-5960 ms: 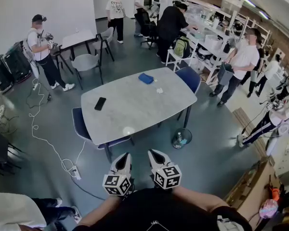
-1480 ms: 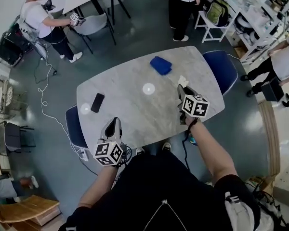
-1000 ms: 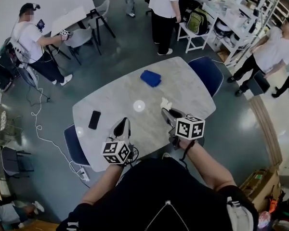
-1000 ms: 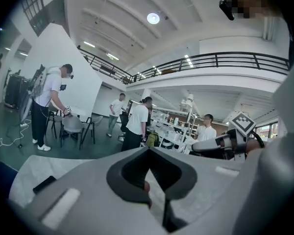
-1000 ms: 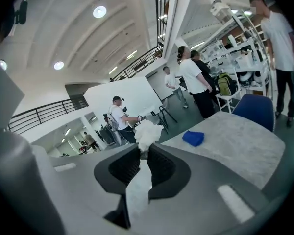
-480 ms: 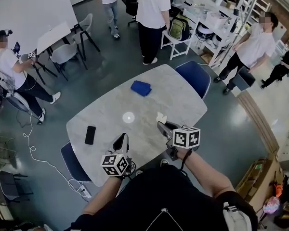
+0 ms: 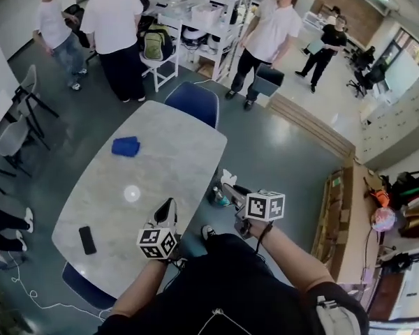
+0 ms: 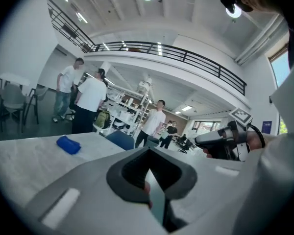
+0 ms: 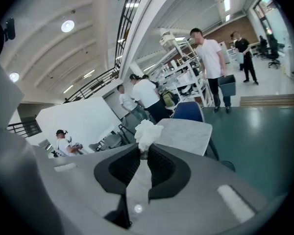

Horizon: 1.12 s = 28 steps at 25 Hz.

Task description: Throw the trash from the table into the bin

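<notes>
Half a second ago the right hand-held gripper [image 7: 228, 189] had its tips and the crumpled white tissue [image 7: 228, 177] over the worktop [image 7: 167, 166], close to its edge. Now both are past that edge, out at the worktop's 3 o'clock in the head view, with green floor under them. The whole view has also swung. The worktop sat mid-picture before and now lies toward the left, and more of the room's far side shows at 1 to 2 o'clock. The left hand-held gripper [image 7: 166, 206] stays over the near part of the worktop, around 5 o'clock from its centre. The blue cloth [image 7: 126, 146] at 11 o'clock and the black phone [image 7: 88, 239] at 8 o'clock lie where they did.

In the right gripper view the jaws stand nearly together and pinch the tissue at their very tips. The paper bunches out beyond the pads and is clear of the worktop. The same view shows the worktop's end and a blue chair [image 7: 193, 103] ahead, beyond the tissue.

In the left gripper view the jaw tips meet and nothing is between them, so this hand-held gripper is closed and empty. It points across the worktop toward the blue cloth, and the right hand-held gripper shows off at its 3 o'clock.
</notes>
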Available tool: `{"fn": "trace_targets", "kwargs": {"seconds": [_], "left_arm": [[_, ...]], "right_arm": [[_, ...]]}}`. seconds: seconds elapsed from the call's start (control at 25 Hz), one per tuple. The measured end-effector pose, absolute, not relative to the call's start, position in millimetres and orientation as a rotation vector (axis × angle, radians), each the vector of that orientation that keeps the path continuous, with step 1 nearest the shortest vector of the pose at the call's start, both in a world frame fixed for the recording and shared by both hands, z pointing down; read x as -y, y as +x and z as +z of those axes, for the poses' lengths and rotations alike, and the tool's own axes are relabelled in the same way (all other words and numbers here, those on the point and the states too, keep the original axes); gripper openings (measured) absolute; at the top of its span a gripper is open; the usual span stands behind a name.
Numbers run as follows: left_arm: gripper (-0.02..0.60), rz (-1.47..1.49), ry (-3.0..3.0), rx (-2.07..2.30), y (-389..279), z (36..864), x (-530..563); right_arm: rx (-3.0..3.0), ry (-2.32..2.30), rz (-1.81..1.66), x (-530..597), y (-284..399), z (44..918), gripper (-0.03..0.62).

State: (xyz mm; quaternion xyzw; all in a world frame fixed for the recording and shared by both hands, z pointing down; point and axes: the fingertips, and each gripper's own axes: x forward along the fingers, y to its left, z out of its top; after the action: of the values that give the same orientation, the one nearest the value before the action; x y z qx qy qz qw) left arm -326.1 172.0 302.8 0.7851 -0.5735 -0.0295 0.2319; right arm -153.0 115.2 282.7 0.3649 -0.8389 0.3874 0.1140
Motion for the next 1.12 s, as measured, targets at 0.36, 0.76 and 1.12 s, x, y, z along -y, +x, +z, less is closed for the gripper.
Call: {"fn": "trace_targets", "kwargs": {"seconds": [0.36, 0.76, 1.12], "left_arm": [[0.0, 0.01, 2.314, 1.397, -182.3, 304.1, -123.1], [0.002, 0.101, 2.216, 1.457, -53.1, 319.6, -35.6], [0.002, 0.126, 2.104, 1.591, -18.0, 322.6, 4.3]], "right_arm": [[2.439, 1.333, 1.208, -99.7, 0.2, 299.5, 0.074], [2.498, 1.208, 0.752, -4.3, 116.9, 301.9, 0.075], [2.496, 1.046, 0.703, 58.3, 149.5, 336.5, 0.074]]}}
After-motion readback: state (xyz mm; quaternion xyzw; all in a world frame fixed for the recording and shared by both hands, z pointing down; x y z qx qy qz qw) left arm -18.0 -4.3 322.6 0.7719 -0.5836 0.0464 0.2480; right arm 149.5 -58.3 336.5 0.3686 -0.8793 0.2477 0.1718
